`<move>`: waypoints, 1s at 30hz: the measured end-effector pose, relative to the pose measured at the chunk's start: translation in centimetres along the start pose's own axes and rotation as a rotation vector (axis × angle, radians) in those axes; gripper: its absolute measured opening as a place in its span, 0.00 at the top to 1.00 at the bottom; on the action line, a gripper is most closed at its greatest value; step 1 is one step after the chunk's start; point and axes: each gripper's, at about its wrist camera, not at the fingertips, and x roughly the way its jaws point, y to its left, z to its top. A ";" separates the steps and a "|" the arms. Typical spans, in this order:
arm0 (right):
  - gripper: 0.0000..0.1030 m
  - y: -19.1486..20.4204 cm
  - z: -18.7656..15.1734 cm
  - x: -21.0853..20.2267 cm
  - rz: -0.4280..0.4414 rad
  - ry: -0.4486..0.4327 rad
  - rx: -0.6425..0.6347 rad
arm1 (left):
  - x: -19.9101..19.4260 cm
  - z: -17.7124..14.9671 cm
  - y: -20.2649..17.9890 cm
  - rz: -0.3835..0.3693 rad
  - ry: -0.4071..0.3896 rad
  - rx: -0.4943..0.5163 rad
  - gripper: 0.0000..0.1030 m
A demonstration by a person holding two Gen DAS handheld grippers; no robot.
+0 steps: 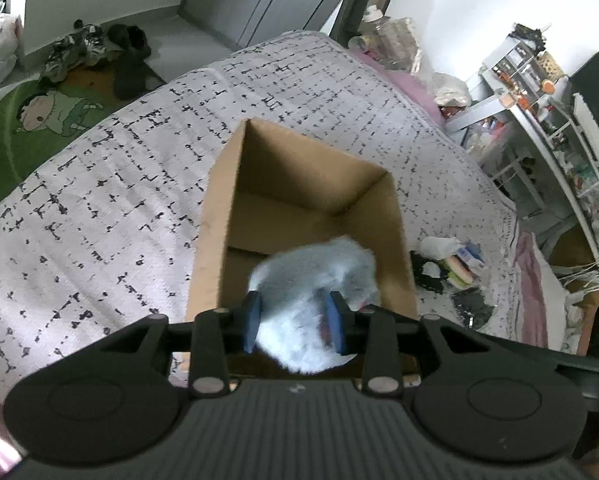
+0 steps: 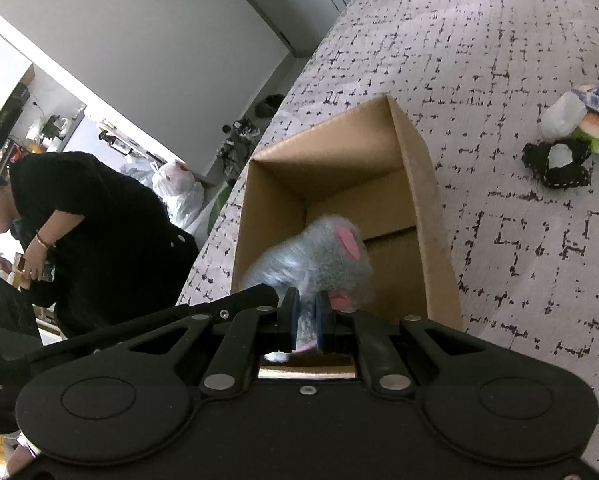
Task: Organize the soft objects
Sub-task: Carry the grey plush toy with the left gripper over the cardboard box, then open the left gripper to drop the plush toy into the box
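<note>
Both my tongs clamped on the grey plush toy (image 1: 319,276) – left gripper (image 1: 295,320), right gripper (image 2: 305,320) – hanging it inside the cardboard box (image 1: 215,248) mouth; next: lower, release both together

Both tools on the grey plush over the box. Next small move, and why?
Probably lower a little further, then release. Left tool and right tool both clamp the fluffy grey plush toy, which hangs inside the open brown cardboard box, apparently above its floor.
</note>
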 end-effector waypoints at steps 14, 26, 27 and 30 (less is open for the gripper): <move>0.59 -0.5 0.3 -4.8 0.004 -0.076 -0.021 | -1.3 0.1 -2.9 0.076 -0.007 0.076 0.46; 0.19 -3.2 0.6 -10.2 -0.080 -0.197 -0.046 | -3.6 -0.8 -6.8 0.115 -0.066 0.114 0.26; 0.18 -3.5 0.6 -10.7 -0.084 -0.206 -0.045 | -3.6 -0.9 -7.2 0.117 -0.062 0.122 0.26; 0.12 -4.4 0.7 -12.0 -0.090 -0.232 -0.042 | -3.7 -1.2 -8.7 0.166 -0.065 0.146 0.20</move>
